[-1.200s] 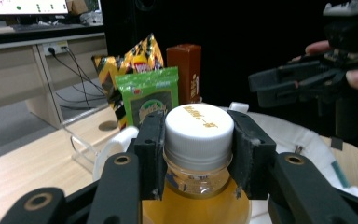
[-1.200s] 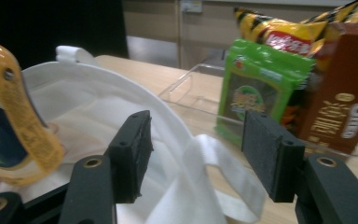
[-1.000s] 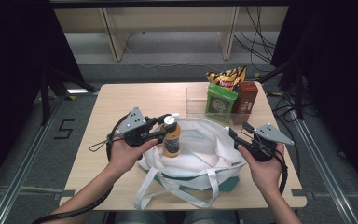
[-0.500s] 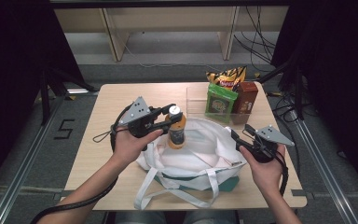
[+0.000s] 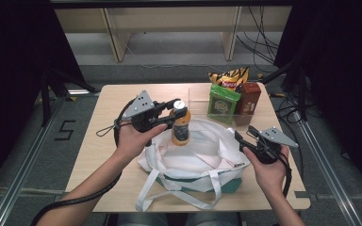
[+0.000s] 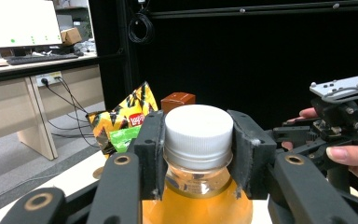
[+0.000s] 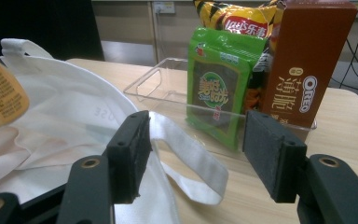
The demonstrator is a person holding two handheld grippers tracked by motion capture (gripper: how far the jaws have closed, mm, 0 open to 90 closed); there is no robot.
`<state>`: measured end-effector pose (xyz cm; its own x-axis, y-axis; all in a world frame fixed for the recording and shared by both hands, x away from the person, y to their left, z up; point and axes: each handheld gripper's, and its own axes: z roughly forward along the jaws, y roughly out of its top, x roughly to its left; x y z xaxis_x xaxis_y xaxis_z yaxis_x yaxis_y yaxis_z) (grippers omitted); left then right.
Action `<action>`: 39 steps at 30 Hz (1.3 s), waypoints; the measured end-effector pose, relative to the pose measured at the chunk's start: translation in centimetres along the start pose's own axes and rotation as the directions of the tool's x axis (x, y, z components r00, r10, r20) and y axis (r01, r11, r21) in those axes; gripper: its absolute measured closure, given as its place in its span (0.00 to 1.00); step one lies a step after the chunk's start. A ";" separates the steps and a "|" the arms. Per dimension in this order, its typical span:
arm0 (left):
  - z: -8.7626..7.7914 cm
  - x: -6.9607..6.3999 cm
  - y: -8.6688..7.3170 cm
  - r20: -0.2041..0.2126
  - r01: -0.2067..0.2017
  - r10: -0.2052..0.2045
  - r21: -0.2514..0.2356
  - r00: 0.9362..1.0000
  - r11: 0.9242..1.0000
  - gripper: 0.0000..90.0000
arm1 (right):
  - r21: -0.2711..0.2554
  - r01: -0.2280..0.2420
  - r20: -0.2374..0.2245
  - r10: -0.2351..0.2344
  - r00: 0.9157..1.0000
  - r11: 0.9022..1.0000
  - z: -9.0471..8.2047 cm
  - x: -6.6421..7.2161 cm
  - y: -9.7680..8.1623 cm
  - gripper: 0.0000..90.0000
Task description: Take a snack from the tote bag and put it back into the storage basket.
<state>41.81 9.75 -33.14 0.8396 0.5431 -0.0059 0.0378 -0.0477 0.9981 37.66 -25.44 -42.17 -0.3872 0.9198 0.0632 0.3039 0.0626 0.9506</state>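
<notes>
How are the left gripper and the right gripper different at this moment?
The left gripper has its jaws closed on the orange bottle at the cap; the right gripper is open, holding nothing. The left is raised above the white bag; the right sits low by the bag's rim. Both have black jaws.

Clear tray on the bench, beyond the right tool. Upright in it: green snack packet, brown Oreo box, yellow chip bag behind both.
</notes>
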 end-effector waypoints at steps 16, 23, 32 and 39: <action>0.7 0.9 1.8 0.004 -0.005 0.005 -0.029 1.000 1.000 0.65 | 0.000 0.000 -0.007 0.000 1.000 1.000 0.2 -0.4 -0.2 0.47; 1.0 1.0 2.1 0.008 -0.005 0.006 -0.041 1.000 0.999 0.65 | 0.006 -0.014 0.011 0.014 1.000 1.000 0.1 -0.3 -0.2 0.47; 1.3 1.2 2.4 0.007 -0.002 0.003 -0.052 1.000 0.999 0.65 | 0.020 -0.025 0.009 0.024 1.000 0.999 0.0 -0.2 -0.2 0.47; 1.6 1.5 2.6 0.006 0.001 0.000 -0.056 1.000 0.998 0.65 | 0.013 -0.011 0.007 0.011 1.000 1.000 0.2 -0.3 -0.3 0.47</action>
<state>44.06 9.07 -30.65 0.8428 0.5381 -0.0066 0.0078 0.0002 1.0000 37.85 -25.70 -42.53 -0.3779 0.9231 0.0716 0.3194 0.0573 0.9459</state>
